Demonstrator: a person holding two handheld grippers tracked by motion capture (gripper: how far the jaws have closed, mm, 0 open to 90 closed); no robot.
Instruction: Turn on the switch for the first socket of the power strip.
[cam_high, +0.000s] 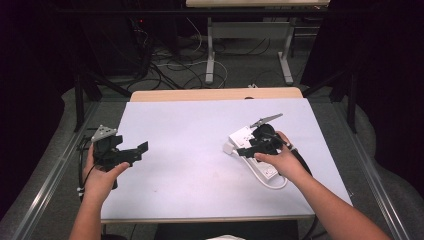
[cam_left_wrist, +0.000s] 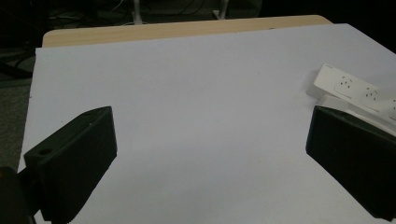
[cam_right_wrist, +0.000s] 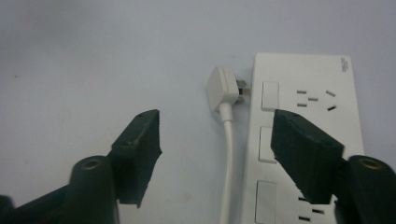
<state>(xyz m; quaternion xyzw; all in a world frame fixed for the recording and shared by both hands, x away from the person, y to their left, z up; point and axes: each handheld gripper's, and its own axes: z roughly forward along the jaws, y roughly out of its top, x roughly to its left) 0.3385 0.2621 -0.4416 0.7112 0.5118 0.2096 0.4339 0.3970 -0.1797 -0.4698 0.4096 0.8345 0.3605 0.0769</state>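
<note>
Jaws of the right gripper stood wide apart and held nothing; they straddled the white plug and its cord, one jaw over bare table, the other over the edge of the power strip; this spread suggests an approach to the plug rather than a grasp already made. Seen from above, the right gripper hung over the near-left part of the power strip, which lay aslant on the right half of the white table; the plug lay flat just beside the strip's long edge, its prongs turned towards the strip and seemingly touching it, not seated in any socket. The left gripper was likewise open and empty, held well apart over the left side of the table; its jaws faced across the bare surface towards the power strip, probably kept in readiness to steady the strip while the other gripper worked the plug.
</note>
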